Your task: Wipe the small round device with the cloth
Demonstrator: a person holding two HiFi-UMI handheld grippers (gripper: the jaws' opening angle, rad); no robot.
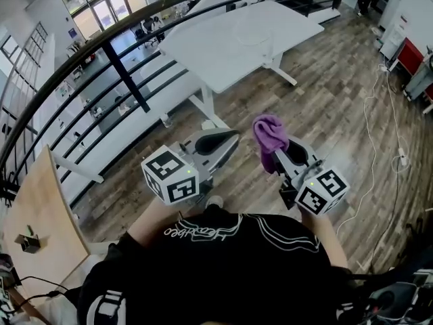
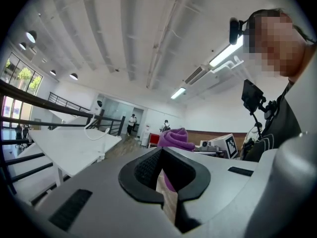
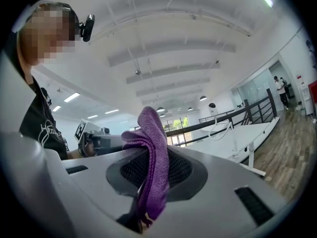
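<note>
Over wood floor (image 1: pixel 338 93), beside a black railing (image 1: pixel 128 80) and a white table (image 1: pixel 250 39).

Person's black shirt (image 1: pixel 223 263): white script lettering across the chest, upside down in the head view, not legible.

Left gripper (image 1: pixel 226 139): level, jaws together, nothing between them.

Right gripper (image 1: pixel 284 160): level, just beside the left one and apart from it. Its jaws are clamped on the purple cloth (image 3: pixel 153 157), which bunches up above the jaws; a frayed end pokes out behind them.

Marker cubes, left (image 1: pixel 170 175) and right (image 1: pixel 322 191): square black-and-white patterns.
</note>
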